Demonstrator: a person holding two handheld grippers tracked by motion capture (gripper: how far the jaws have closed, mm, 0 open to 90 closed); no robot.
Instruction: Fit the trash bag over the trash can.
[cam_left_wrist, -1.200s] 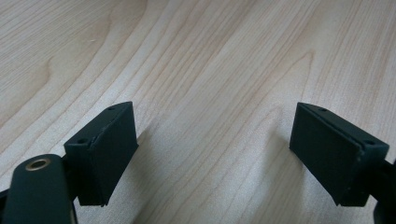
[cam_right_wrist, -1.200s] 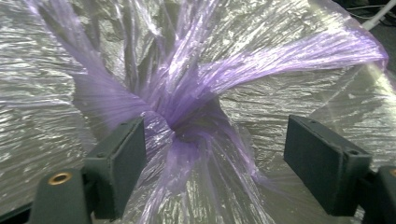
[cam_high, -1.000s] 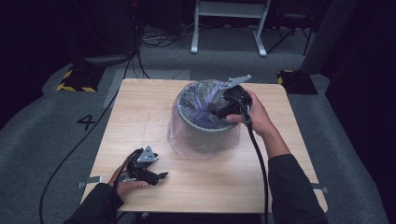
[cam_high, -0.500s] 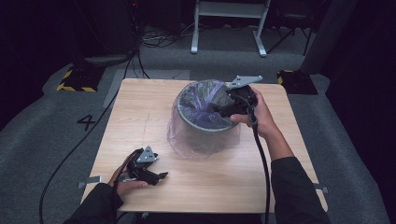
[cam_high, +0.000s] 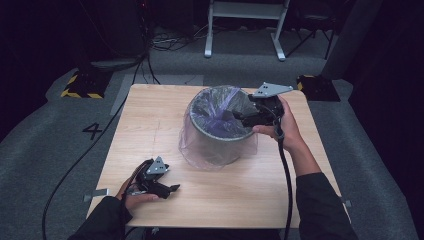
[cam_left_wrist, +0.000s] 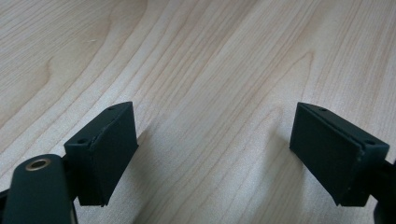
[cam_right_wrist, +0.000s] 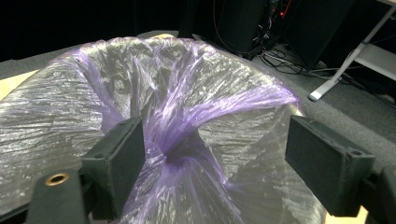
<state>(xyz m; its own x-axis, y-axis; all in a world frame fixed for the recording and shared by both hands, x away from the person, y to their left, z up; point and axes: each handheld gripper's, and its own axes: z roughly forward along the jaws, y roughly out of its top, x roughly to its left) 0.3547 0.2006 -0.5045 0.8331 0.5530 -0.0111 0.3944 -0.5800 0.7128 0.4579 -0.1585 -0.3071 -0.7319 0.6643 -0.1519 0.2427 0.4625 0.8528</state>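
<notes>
The only writing that can be read is a dark figure 4 (cam_high: 93, 131) on the grey floor, off the table's left edge. No brand or label can be made out on the bin or its liner.

A round bin (cam_high: 220, 131) stands on the wooden table (cam_high: 150, 125) just right of the middle, nearer the far edge than the near one. A thin purple bin bag (cam_high: 218, 121) lines it, folded over the rim and hanging down the outside as a loose skirt onto the wood. In the right gripper view the plastic is gathered into a twisted fold that sinks into the bin's mouth.

The right gripper (cam_high: 239, 116) hovers over the bin's right rim, jaws released and wide; in its own view the bag's gathered fold lies between the two pads, and neither presses on it. The left gripper (cam_high: 172, 188) rests on the table near the near left corner, jaws apart over bare wood, grasping nothing.

Around the table: a black cable (cam_high: 85, 165) trails across the floor on the left, a block with yellow and black stripes (cam_high: 80, 86) lies beyond the far left corner, and a white metal stand (cam_high: 245, 20) rises behind the far edge. Nothing lies on the table between the left gripper and the bin
</notes>
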